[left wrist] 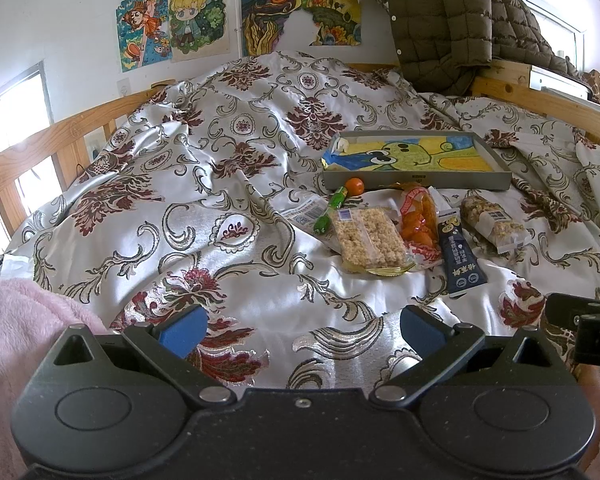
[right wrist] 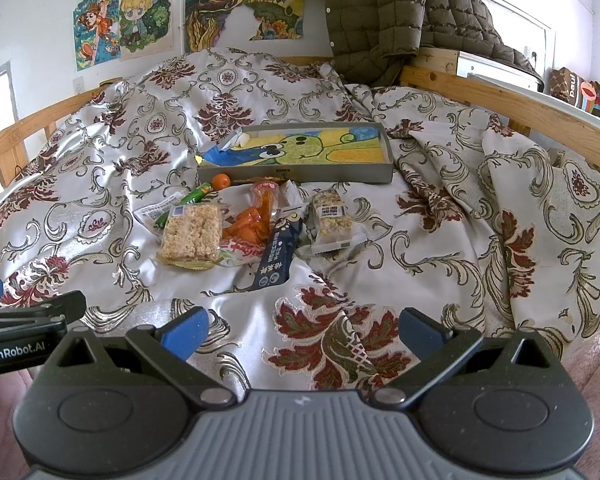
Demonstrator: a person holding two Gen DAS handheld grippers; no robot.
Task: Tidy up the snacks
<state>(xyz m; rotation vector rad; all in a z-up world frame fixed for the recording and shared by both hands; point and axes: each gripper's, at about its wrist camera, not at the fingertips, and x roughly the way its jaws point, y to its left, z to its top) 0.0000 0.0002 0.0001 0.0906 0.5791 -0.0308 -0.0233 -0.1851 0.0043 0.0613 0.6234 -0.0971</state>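
Across the middle right of the left wrist view, I see the snacks lying loose in a small heap on the patterned bedspread [left wrist: 236,184], just in front of the grey tray [left wrist: 416,180], which sits a little above them in the frame and holds nothing I can make out beyond its colourful cartoon lining and a small pale scrap in its upper left corner. By my reading, the sorting has not begun: every packet is outside the tray. The puffed-rice bar [left wrist: 370,236] lies in a clear wrapper, touching the orange snack bag [left wrist: 418,220] to its right; the dark blue packet [left wrist: 460,256] runs down beside that, and the nut bar [left wrist: 494,220] lies further right, apart from it. A green stick packet [left wrist: 331,210] and a small orange fruit [left wrist: 355,186] sit at the upper left of the heap, near the tray's front wall. My left gripper [left wrist: 304,330] hangs low in the frame with its blue pads spread wide and nothing between them, well short of the snacks. Turning to the right wrist view, the same heap sits left of centre, with the rice bar [right wrist: 192,232], blue packet [right wrist: 280,256] and nut bar [right wrist: 332,216] in a row below the tray [right wrist: 300,172]. My right gripper [right wrist: 304,330] is likewise spread wide and empty, over bare bedspread. All items remain to be moved.
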